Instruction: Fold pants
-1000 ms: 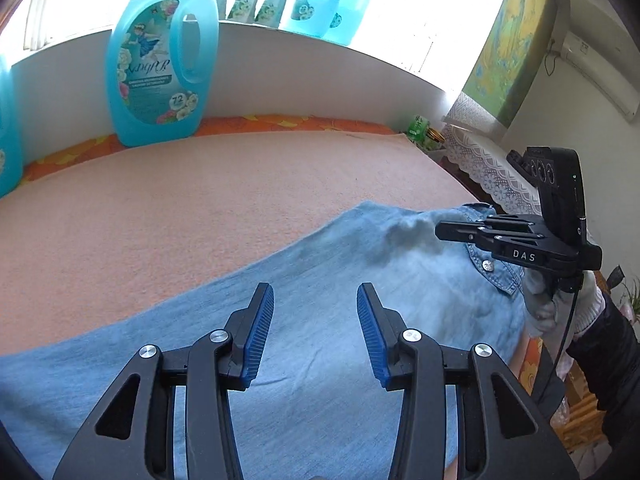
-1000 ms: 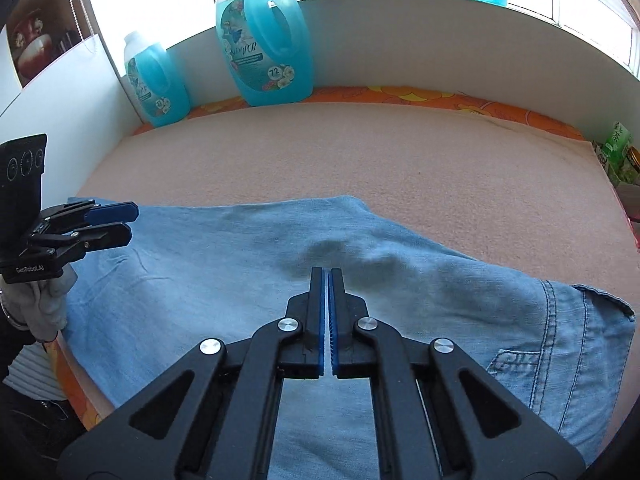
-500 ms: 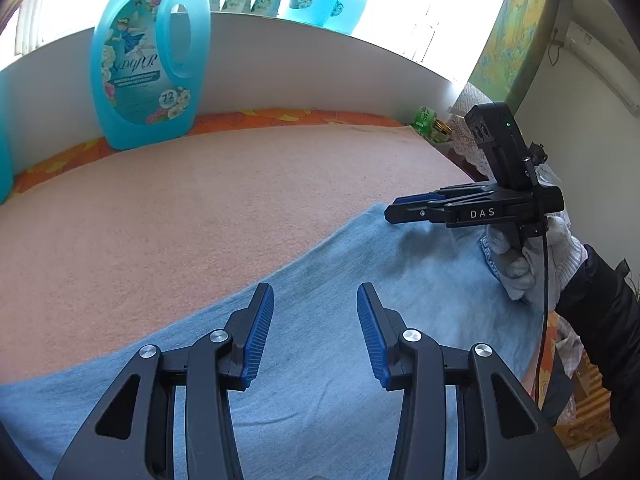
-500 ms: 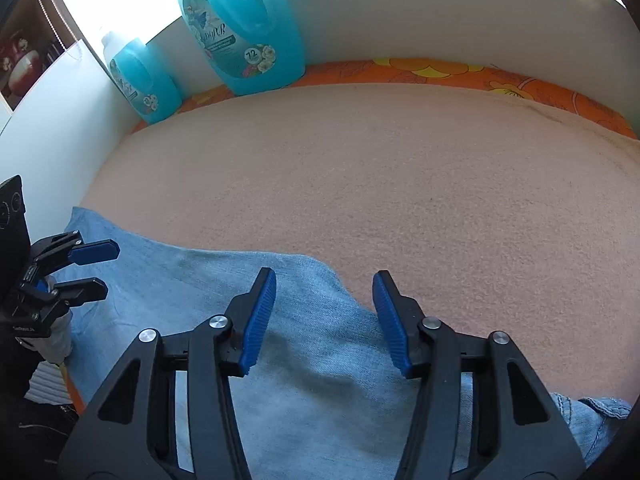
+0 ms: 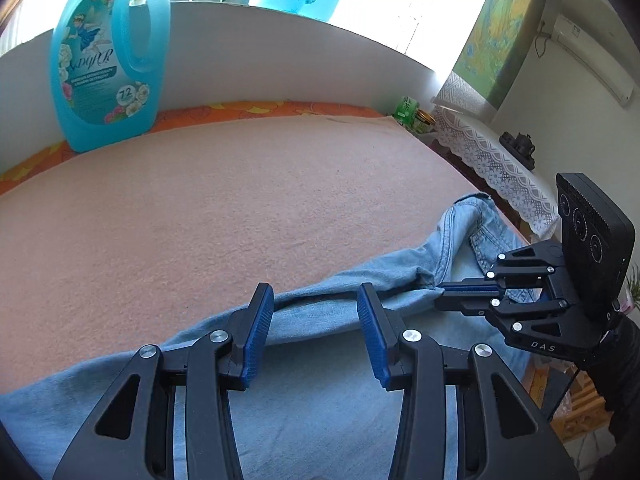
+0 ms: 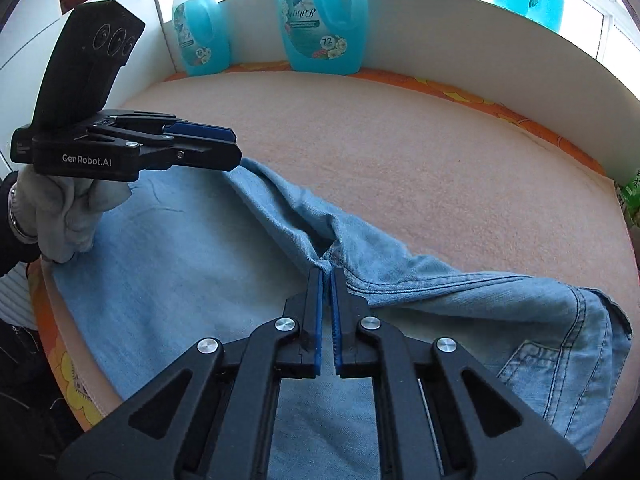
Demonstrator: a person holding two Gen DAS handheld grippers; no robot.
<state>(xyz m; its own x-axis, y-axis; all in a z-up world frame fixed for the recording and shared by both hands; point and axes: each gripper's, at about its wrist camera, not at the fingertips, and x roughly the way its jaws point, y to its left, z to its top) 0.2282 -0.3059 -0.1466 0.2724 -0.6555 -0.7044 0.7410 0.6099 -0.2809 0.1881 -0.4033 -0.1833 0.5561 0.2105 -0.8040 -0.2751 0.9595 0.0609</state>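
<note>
While your left tool [image 5: 316,336] hangs with jaws apart, nothing clamped, pants [image 5: 328,420] lie on the peach-covered table [image 5: 224,208] below; blue detergent bottle [image 5: 108,64] at the back looks full. Right wrist view: your right tool [image 6: 326,284] has just closed and pinches a raised pants [image 6: 192,264] fold.
</note>
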